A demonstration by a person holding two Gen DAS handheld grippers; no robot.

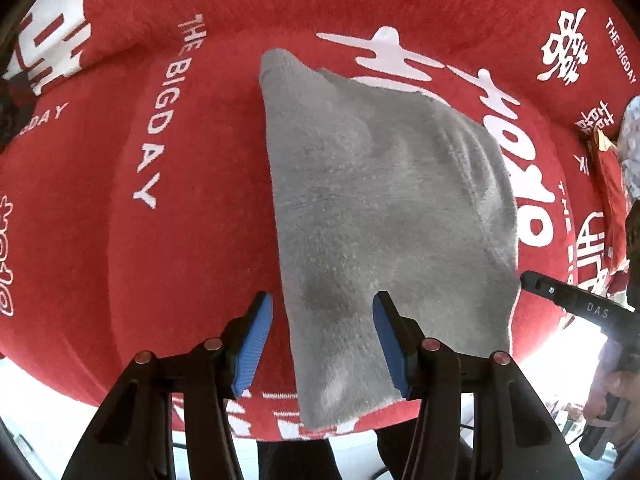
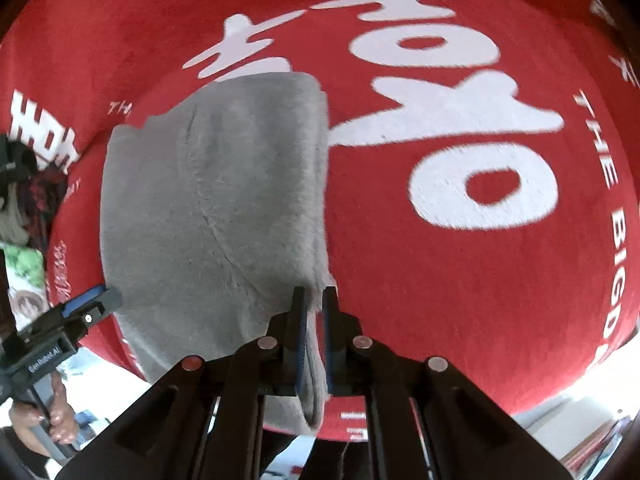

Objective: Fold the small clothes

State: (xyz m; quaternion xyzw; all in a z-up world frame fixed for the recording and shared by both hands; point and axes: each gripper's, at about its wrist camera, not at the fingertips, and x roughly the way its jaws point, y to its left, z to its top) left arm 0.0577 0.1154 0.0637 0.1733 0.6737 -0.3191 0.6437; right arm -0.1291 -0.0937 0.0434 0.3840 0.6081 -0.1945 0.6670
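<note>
A surface [image 1: 192,264] covered by a red fleecy cloth [image 2: 400,300] printed with large white characters and the words "THE BIG DAY" carries everything. The cloth spreads across both wrist views and ends at a near edge, beyond which a pale floor shows. Directly on it lies a grey, fuzzy, soft piece of small clothing [image 1: 380,208], long and narrow, running from the near edge toward the middle, with creases on its right side. Its near right corner is raised off the cloth. A small heap of mixed fabrics [image 2: 28,200] sits at the far left edge.
</note>
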